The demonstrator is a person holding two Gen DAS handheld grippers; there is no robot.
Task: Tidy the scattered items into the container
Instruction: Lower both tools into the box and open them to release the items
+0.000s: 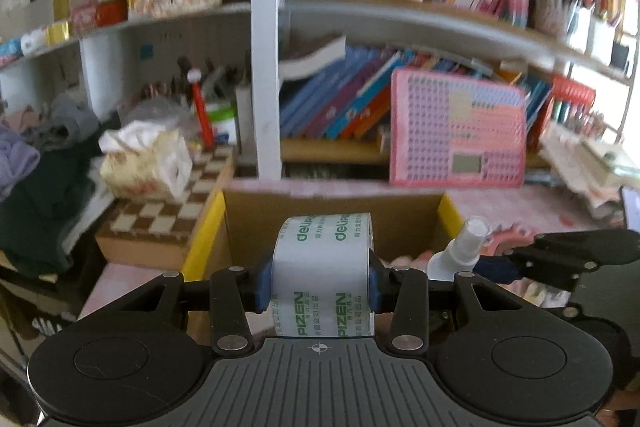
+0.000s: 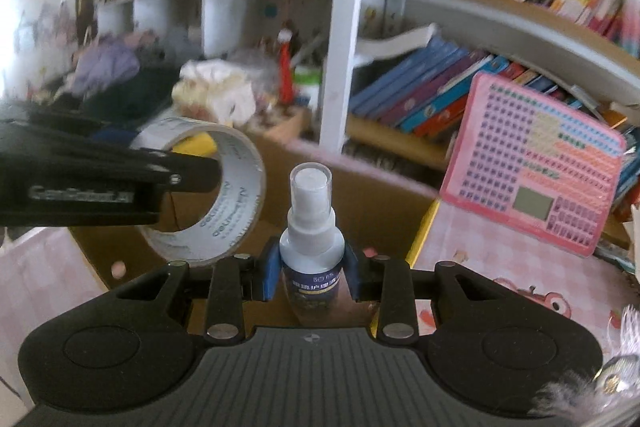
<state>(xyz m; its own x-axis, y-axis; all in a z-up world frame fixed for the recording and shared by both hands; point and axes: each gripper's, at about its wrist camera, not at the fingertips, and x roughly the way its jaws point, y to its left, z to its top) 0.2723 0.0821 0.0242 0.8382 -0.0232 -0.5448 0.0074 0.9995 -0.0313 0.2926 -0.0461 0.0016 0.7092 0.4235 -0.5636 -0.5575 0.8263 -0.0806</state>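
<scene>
Shelves (image 1: 400, 19) crowded with books fill the background, with a pink board (image 1: 458, 131) leaning at their foot and a chessboard (image 1: 168, 203) at left. Below them stands the open cardboard box (image 1: 256, 219), the container of the task, its flaps edged in yellow; it sits on a pink-patterned table (image 2: 500, 267).

Left gripper (image 1: 320, 287): jaws partly closed on a tape roll (image 1: 324, 267), the blue pads pressing its two flat sides, the roll held over the near edge of the box. Right gripper (image 2: 312, 275): jaws nearly shut on the body of a small spray bottle (image 2: 311, 227), upright, cap uppermost (its clear cap also shows in the left view, just beside the tape).

Step in hand: carrying both items to the box. Both appear to be above its opening, though blur and fisheye bend leave the exact overlap uncertain. The next move calls for lowering each item inside the walls, then opening the jaws, tape and bottle kept apart.
</scene>
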